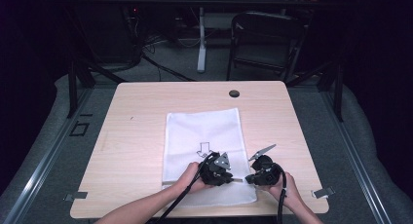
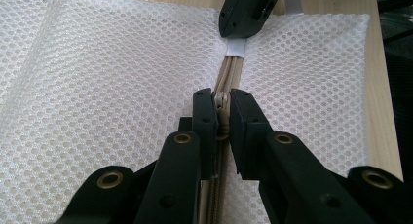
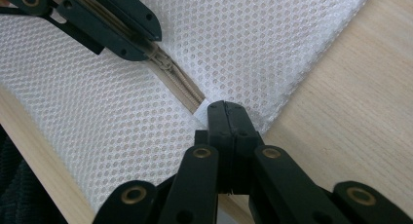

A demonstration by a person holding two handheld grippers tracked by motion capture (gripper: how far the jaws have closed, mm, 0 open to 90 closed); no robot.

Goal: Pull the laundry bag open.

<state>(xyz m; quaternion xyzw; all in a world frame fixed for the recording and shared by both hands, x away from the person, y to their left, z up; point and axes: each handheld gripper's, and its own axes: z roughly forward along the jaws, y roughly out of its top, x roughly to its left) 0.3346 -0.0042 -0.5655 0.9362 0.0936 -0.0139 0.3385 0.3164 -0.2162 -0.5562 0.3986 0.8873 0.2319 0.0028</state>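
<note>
L gripper (image 2: 222,104) jaws clamp zipper pull (image 2: 221,98); R gripper (image 3: 224,112) jaws pinch zipper-end tab (image 2: 235,46).

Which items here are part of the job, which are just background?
In use:
- white mesh zip bag
- beige zipper slider, clamped by left gripper
- white tab at zipper end, clamped by right gripper

Lying about:
- black folding chair
- round black grommet in wooden table
</note>
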